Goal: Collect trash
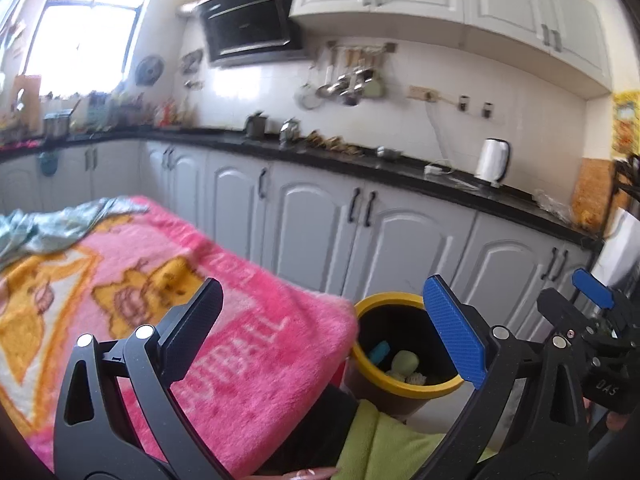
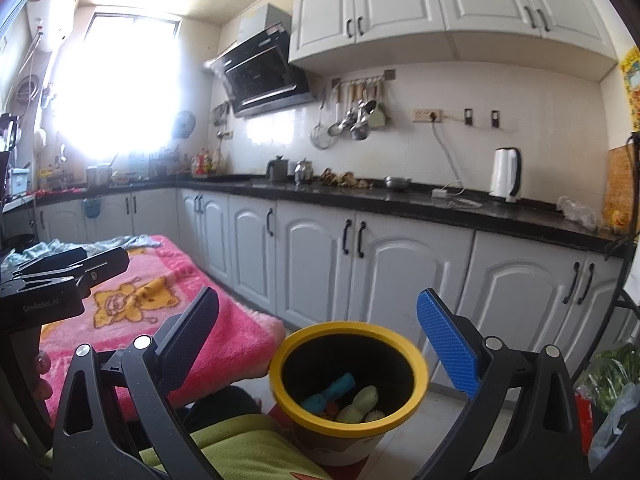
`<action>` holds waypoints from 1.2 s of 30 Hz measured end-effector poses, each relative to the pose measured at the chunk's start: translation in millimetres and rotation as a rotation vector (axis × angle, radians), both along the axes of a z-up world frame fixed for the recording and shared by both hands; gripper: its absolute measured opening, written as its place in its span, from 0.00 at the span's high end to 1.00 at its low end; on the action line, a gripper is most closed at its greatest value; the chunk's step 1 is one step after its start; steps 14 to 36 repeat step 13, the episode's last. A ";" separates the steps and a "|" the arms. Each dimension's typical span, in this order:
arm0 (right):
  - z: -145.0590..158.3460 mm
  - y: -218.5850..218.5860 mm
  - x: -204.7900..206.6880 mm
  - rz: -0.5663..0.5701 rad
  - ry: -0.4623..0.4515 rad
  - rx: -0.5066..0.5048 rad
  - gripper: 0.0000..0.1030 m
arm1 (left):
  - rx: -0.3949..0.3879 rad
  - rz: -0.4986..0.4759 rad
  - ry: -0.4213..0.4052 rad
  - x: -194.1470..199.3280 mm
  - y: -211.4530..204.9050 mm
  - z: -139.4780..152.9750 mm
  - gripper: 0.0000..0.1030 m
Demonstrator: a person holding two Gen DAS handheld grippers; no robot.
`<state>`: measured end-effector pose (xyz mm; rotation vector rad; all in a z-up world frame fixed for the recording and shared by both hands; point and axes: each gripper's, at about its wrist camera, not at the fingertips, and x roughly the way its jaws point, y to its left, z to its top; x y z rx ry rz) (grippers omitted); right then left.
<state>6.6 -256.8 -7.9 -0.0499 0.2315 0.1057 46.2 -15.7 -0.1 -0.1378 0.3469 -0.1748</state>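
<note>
Both jaws stand apart and empty: left gripper (image 1: 324, 330), right gripper (image 2: 318, 340). Any careless swing could knock the bin (image 2: 349, 380), spilling the collected trash (image 2: 360, 400).

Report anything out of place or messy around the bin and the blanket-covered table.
Nothing is spilled or damaged. The yellow-rimmed bin stands upright beside the pink blanket with trash pieces inside. One oddity: a crumpled greenish cloth lies bunched at the blanket's far edge. Both tools, left and right, are open and empty.
</note>
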 end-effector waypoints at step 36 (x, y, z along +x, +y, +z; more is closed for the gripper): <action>-5.2 291.4 68.0 0.737 0.287 -0.114 0.06 | -0.119 0.904 0.330 -62.1 337.4 -49.4 0.11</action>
